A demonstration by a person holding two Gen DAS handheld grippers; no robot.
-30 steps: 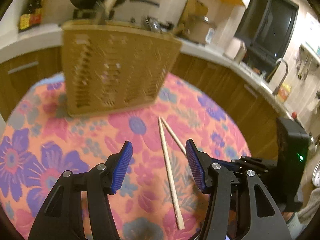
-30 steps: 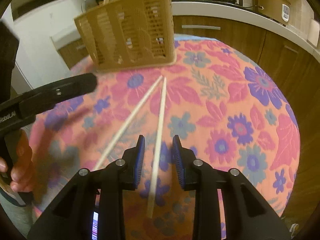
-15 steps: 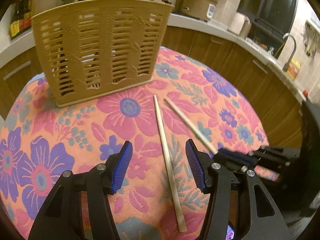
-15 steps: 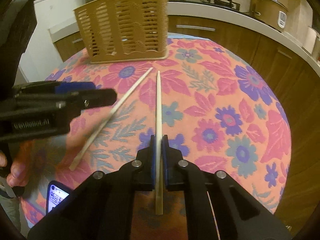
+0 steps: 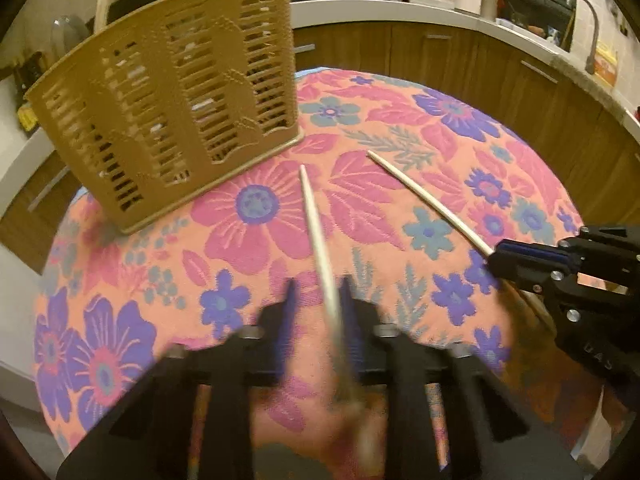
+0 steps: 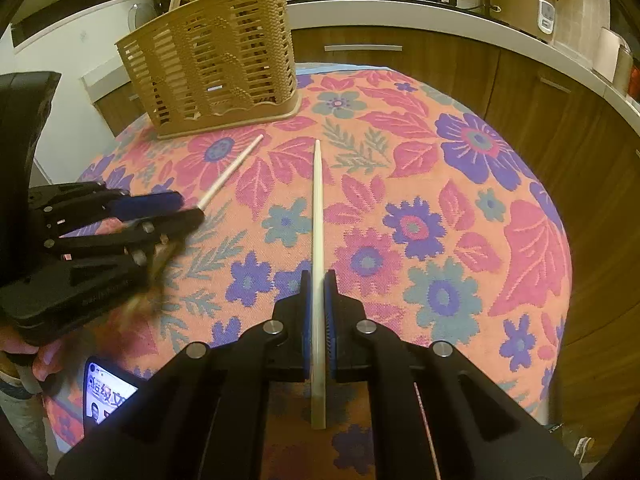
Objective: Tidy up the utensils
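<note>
Both grippers work on the floral tablecloth (image 6: pixel 460 184), just short of the tan slotted basket (image 6: pixel 216 60). The right gripper (image 6: pixel 319 280) pinches 1 chopstick (image 6: pixel 317 208); the left gripper (image 5: pixel 320 292) (blurred) is closing around the other chopstick (image 5: pixel 316 216).

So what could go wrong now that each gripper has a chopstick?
1. The right gripper pinches its chopstick near the thick end, so the long tip could swing or slip when lifted.
2. The left gripper is blurred, so how firmly it grips its chopstick is unclear; it might drop.
3. Both tips point at the slotted utensil basket; one could catch its wall and tip it.
</note>
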